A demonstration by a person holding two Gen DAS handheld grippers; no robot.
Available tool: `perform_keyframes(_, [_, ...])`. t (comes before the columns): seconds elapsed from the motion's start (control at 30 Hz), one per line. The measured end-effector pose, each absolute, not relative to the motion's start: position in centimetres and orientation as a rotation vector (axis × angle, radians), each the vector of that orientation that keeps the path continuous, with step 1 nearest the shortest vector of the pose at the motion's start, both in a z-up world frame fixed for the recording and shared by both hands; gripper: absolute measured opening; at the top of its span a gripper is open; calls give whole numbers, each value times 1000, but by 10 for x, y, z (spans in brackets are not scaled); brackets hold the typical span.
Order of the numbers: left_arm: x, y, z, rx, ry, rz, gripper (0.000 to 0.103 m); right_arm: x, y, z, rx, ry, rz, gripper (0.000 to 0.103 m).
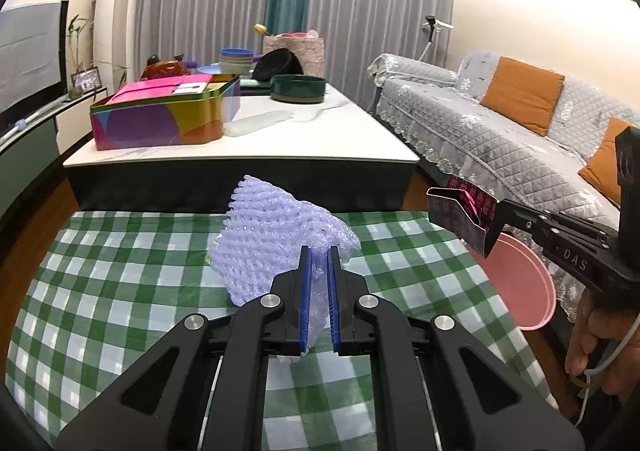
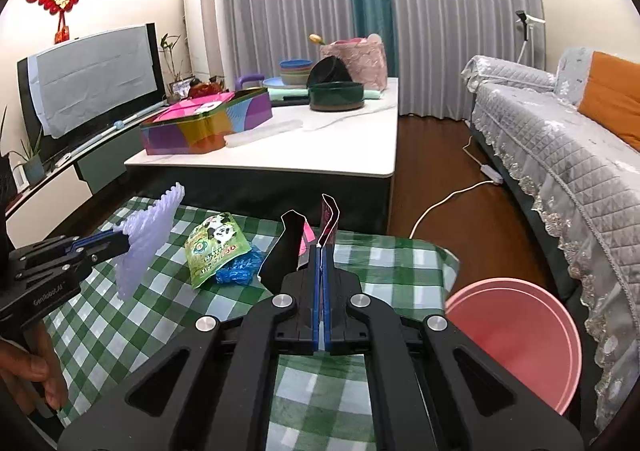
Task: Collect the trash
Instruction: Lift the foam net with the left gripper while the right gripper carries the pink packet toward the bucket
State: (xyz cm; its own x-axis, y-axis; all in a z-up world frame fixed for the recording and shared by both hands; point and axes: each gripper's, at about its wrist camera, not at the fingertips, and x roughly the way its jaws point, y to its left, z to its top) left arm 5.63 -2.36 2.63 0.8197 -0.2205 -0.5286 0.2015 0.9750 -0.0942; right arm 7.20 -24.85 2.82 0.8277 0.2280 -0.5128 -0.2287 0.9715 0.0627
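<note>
Green-and-white checked cloth point(image 1: 120, 291) covers the low table we work over, with a sofa point(image 1: 500, 123) to our right and a pink bin point(image 2: 520, 339) on the floor between them.

We hold 2 pieces of trash. Our left gripper point(image 1: 319, 255) is clamped on a white foam net point(image 1: 264, 239), lifted above the middle of the cloth. Our right gripper point(image 2: 322, 251) is closed on a flattened dark carton point(image 2: 290, 247), its long axis running up and away from the fingers.

What matters next is the bin: it sits low, to the right of and below the right gripper, just past the table's right edge. The right hand is clearly nearer, so we judge the carton goes in first, with the net crossing the table after.

A green panda packet point(image 2: 214, 247) and a crumpled blue wrapper point(image 2: 236, 273) lie on the cloth, uncollected.
</note>
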Motion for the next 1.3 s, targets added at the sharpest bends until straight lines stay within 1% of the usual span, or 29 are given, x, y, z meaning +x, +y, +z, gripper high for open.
perform_keyframes(0.63, [43, -74, 31, 0, 544, -332, 8, 41, -312, 60, 47, 475, 151, 1])
perform_keyframes(0.93, [42, -100, 34, 5, 538, -390, 8, 39, -343, 81, 46, 486, 110, 1])
perform_keyframes(1.17, [45, -121, 38, 19, 533, -434, 8, 40, -363, 90, 27, 484, 86, 1])
perform_keyframes(1.3, [46, -135, 36, 34, 537, -458, 8, 37, -374, 85, 50, 473, 62, 1])
